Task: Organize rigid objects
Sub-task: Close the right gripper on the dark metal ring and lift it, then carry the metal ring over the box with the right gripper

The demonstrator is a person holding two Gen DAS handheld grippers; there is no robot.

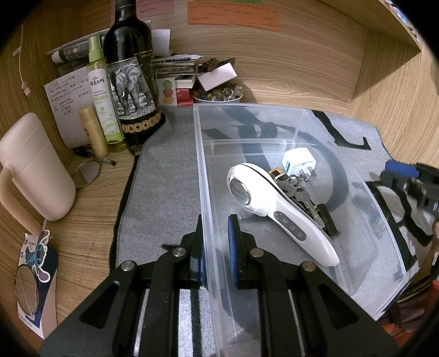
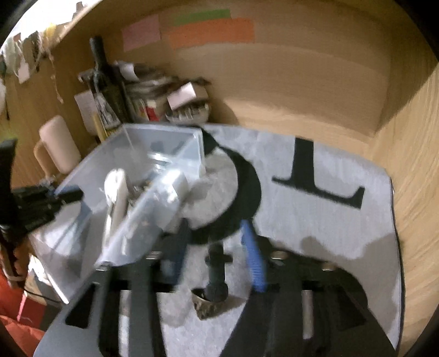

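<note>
Clear bin (image 1: 274, 123) on mat — left gripper (image 1: 215, 247) clamping its near wall; massager (image 1: 274, 203), keys (image 1: 297, 189) lying inside; right gripper (image 2: 216, 247) gaping beside it.

Wood-grain worktop (image 1: 90, 208) enclosed by matching wooden back wall (image 1: 288, 57) and right side panel (image 1: 395, 90). Grey mat (image 1: 164, 175) covers worktop centre. Coloured paper notes (image 1: 233, 13) fixed high on far wall.

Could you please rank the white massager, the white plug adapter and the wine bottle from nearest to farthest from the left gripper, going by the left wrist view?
From the left gripper, whose fingers straddle the bin wall:
1. White massager, inside the bin, just ahead and to the right.
2. White plug adapter, deeper in the bin, beyond the massager.
3. Wine bottle, outside the bin, far back on the left.
</note>
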